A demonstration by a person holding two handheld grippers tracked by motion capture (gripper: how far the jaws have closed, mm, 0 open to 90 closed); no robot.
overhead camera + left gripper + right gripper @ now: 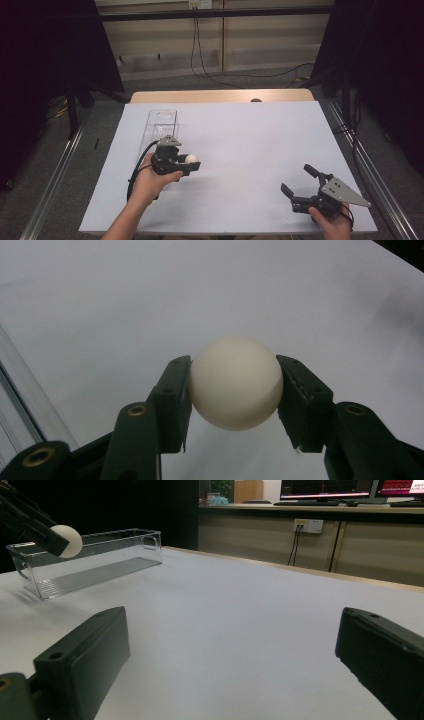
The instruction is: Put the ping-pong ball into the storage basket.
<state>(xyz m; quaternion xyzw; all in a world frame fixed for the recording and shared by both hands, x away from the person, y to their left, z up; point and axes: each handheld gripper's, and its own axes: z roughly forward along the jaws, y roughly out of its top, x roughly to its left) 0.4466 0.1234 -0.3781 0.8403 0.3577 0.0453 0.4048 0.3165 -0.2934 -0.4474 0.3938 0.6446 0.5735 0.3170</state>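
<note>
A cream-white ball point(236, 383) is pinched between the two black jaws of my left gripper point(235, 400), which is shut on it and holds it above the white table sheet. From above, the left gripper point(189, 164) hovers at the near end of a clear plastic bin point(161, 126), with the ball point(191, 159) at its tip. In the right gripper view the ball point(66, 540) hangs in front of the bin point(95, 560), far to the left. My right gripper point(299, 181) rests near the table's front right, jaws wide apart with nothing between them.
A white sheet point(250, 150) covers the wooden table point(220, 95). Dark curtains stand at both sides and metal rails point(370, 165) run along the table's edges. Cables point(210, 75) lie on the floor beyond the far edge.
</note>
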